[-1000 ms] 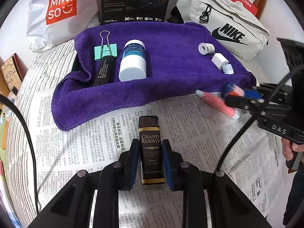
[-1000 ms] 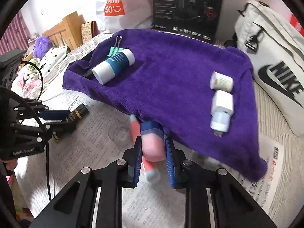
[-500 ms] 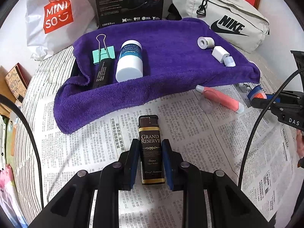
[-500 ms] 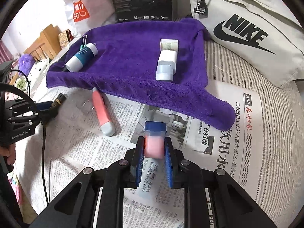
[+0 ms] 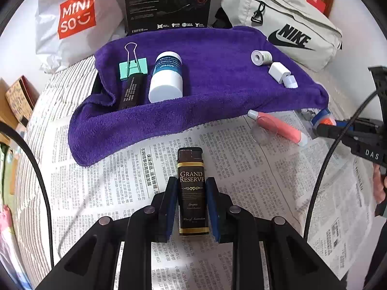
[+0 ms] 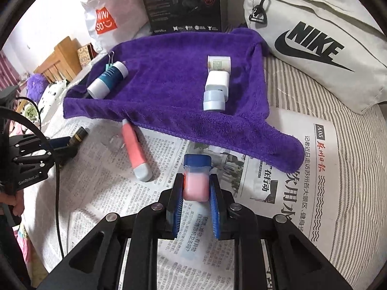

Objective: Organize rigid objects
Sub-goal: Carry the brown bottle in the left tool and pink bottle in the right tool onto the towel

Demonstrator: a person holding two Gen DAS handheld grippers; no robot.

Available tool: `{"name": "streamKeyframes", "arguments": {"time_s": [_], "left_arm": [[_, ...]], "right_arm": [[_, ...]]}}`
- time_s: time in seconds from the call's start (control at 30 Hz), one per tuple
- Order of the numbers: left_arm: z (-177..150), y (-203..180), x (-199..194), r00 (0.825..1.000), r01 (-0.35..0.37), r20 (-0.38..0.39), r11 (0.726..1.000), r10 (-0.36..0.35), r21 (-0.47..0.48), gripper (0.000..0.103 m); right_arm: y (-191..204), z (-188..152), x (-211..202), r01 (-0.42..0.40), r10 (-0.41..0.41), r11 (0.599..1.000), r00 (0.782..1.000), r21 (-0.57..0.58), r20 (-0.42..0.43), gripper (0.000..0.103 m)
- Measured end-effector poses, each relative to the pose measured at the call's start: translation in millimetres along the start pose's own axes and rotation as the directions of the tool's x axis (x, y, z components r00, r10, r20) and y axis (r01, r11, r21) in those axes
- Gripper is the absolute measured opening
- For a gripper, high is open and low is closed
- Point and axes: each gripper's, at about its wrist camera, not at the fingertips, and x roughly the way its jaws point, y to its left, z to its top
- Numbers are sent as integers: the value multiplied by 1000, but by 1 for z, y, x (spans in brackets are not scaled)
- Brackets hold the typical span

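Note:
My left gripper [image 5: 192, 191] is shut on a dark brown "Grand Reserve" lighter [image 5: 192, 188] that lies on the newspaper [image 5: 241, 169]. My right gripper [image 6: 196, 184] is shut on a small pink bottle with a blue cap [image 6: 196, 181], just off the front edge of the purple towel [image 6: 169, 84]. On the towel [image 5: 217, 77] lie a teal binder clip [image 5: 133, 66], a black stick [image 5: 130, 91], a white-and-blue bottle [image 5: 167, 77], a small white roll [image 5: 259, 56] and a white charger [image 5: 279, 72]. A pink tube [image 6: 135, 152] lies on the newspaper beside a clear cap [image 6: 113, 142].
A Nike bag [image 6: 314, 43] stands at the back right, with a black box [image 6: 183, 2] and a Miniso bag [image 5: 72, 17] behind the towel. The striped bedding [image 6: 350, 169] shows at the right. A cable [image 5: 321, 176] hangs from the right gripper.
The right gripper carried the pink bottle to the right, away from the pink tube, to the towel's right front corner. The left gripper and lighter stayed put.

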Motion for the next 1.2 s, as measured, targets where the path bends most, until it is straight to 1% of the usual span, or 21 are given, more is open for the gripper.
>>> {"name": "streamKeyframes", "arguments": {"time_s": [0.23,0.4,0.53,0.7,1.0,1.2], "left_arm": [[2,-3,-6,1000,17,4,1000,-17,-1,23],[6,-5,-11,1000,22,13,1000,-22,0,23],[9,-6,-15,999,40,20,999,-40,4,23],[13,-7,-20,999,40,29,999,-40,5,23],[30,-4,-31,997,61,47,998,-61,-2,23],[48,0,-36,996,70,64,998,-69,-7,23]], "right_arm": [[-3,-2,-8,-11,11,1000,1000,-2,9,20],[-5,-4,-9,-26,26,1000,1000,9,1,20],[-6,-5,-11,-31,31,999,1000,16,4,20],[-4,-1,-16,-41,41,999,999,14,8,20],[1,17,-28,-44,44,999,999,-2,27,20],[3,41,-27,-53,54,999,998,-11,36,20]]}}
